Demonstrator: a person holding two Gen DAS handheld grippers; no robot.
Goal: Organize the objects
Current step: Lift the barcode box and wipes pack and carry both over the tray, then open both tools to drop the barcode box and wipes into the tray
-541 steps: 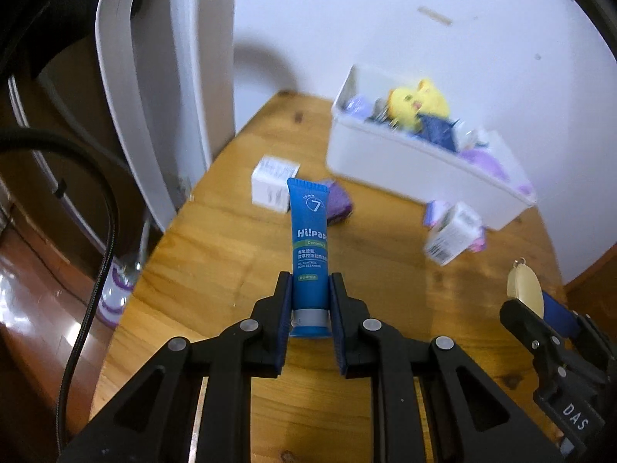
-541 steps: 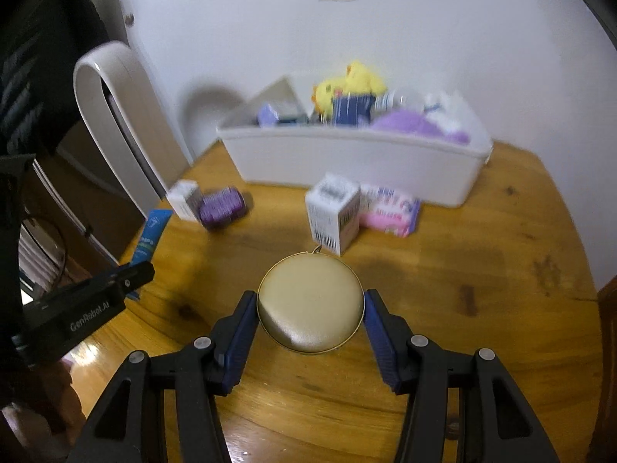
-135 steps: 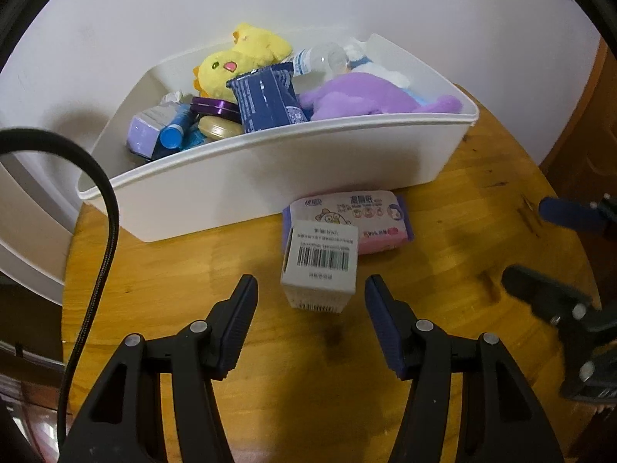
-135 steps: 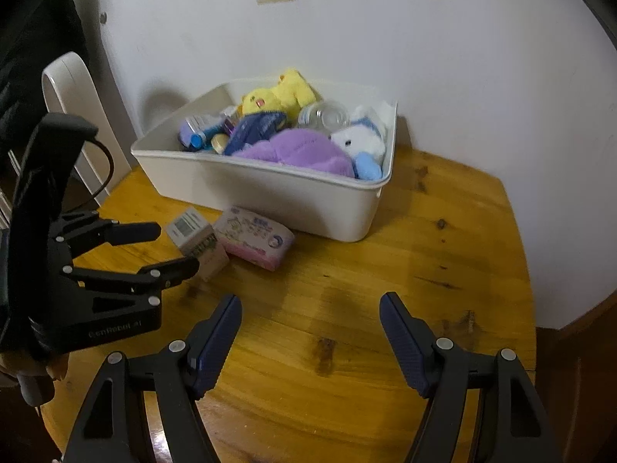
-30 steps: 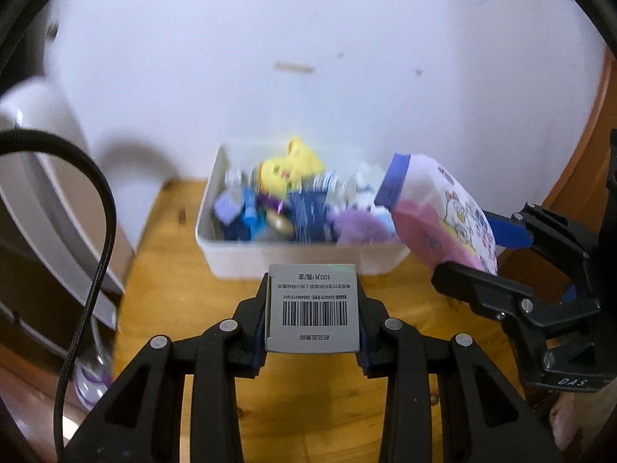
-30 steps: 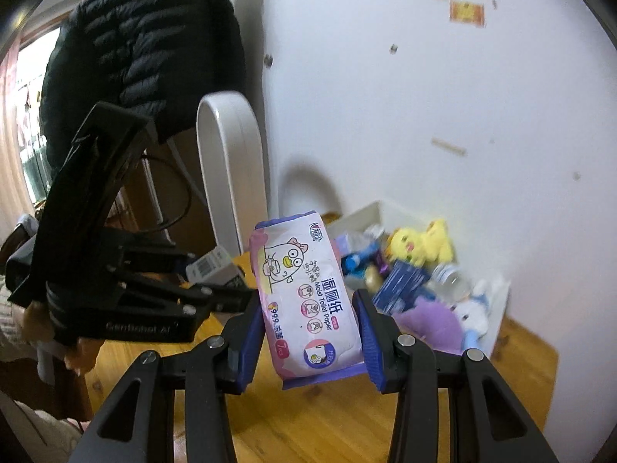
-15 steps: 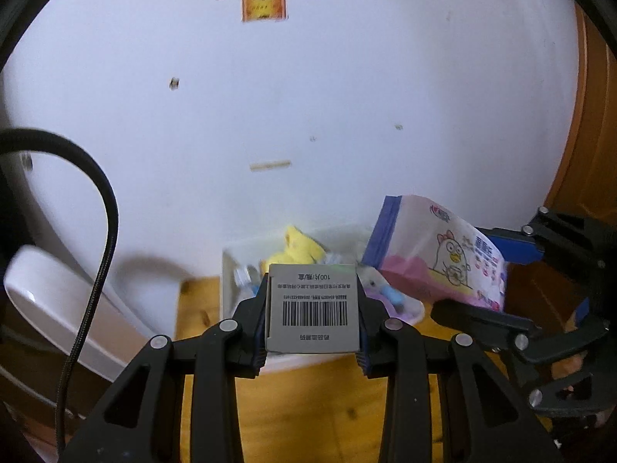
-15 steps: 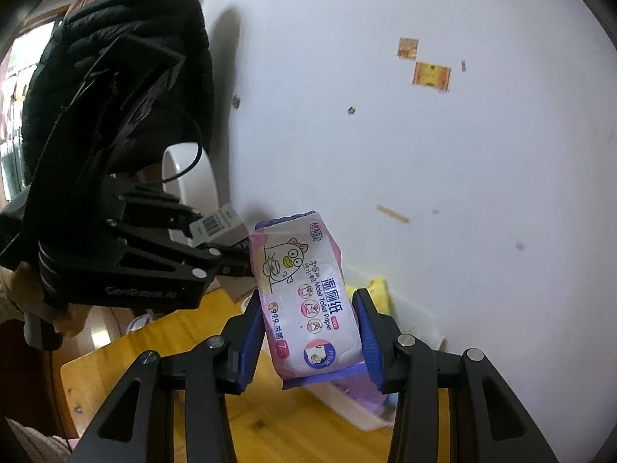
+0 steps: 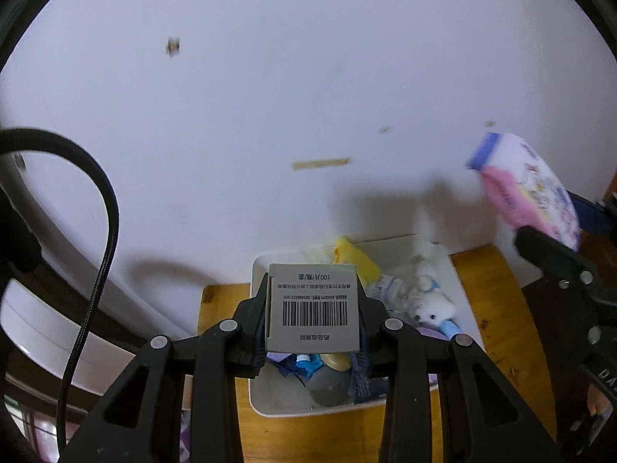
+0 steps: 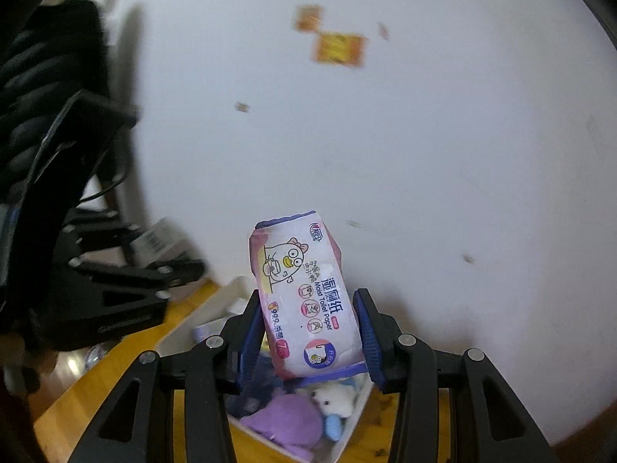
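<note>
Both grippers have risen from the wooden table to above the white bin. The left gripper clamps a barcoded box; the right gripper squeezes a wet-wipes pack.

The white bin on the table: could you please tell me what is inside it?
Inside the white bin: a yellow plush, white plush, purple plush and blue packets. The held barcode box and tissue pack cover the rest.
</note>
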